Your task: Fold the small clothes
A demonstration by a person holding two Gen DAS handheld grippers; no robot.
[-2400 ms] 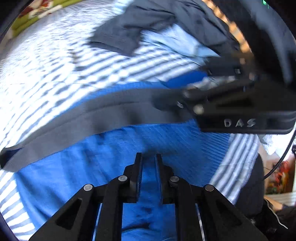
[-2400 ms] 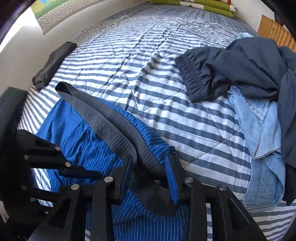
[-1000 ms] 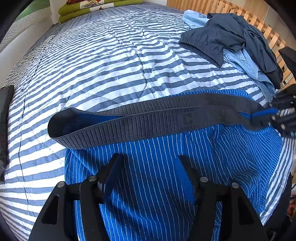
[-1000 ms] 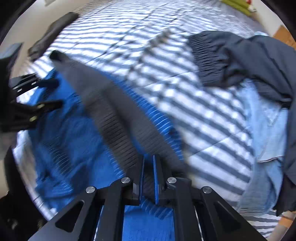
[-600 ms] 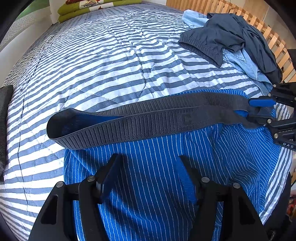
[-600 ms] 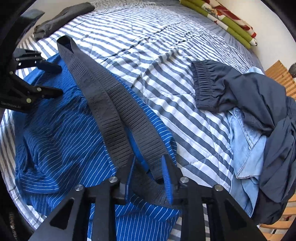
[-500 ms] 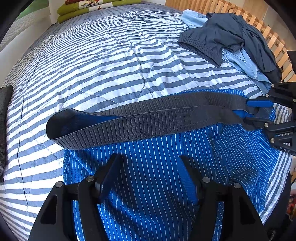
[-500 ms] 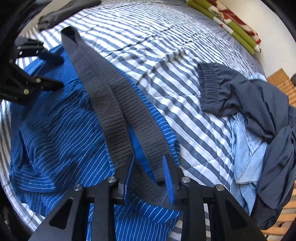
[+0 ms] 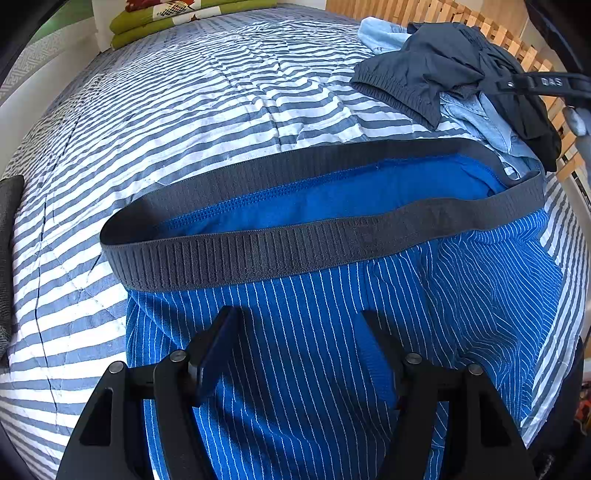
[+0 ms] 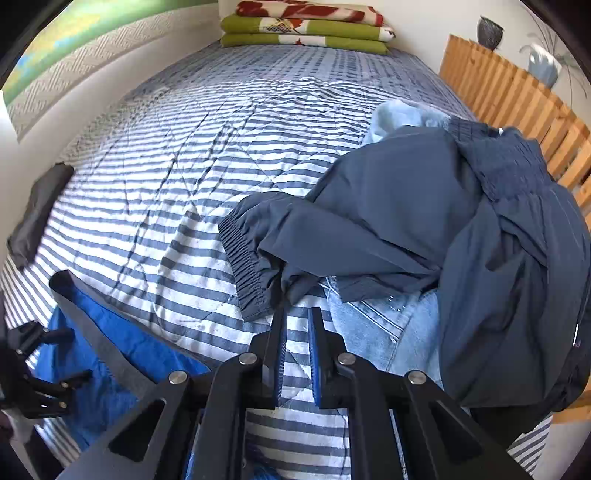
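Note:
Blue pinstriped boxer shorts [image 9: 480, 295] lie flat on the striped bedcover [image 9: 221, 110], and their grey elastic waistband [image 9: 295, 254] gapes so the blue inside shows. My left gripper [image 9: 295, 343] hovers open just above the shorts' fabric, holding nothing. My right gripper [image 10: 297, 325] is shut and empty, raised over the bedcover with its tips just short of a navy garment's elastic hem [image 10: 247, 273]. In the right wrist view the shorts [image 10: 110, 369] are at the lower left, with the left gripper [image 10: 70, 354] beside them.
A heap of navy clothes [image 10: 406, 221] on light blue denim [image 10: 388, 325] fills the bed's right side, against a wooden slatted rail [image 10: 517, 99]. A dark grey folded item [image 10: 40, 206] lies by the left wall. Folded green blankets [image 10: 306, 33] sit at the head.
My right gripper has let go of the waistband, lifted away toward the navy pile and shut empty. The waistband has dropped and now gapes wider. The left gripper stays open over the shorts.

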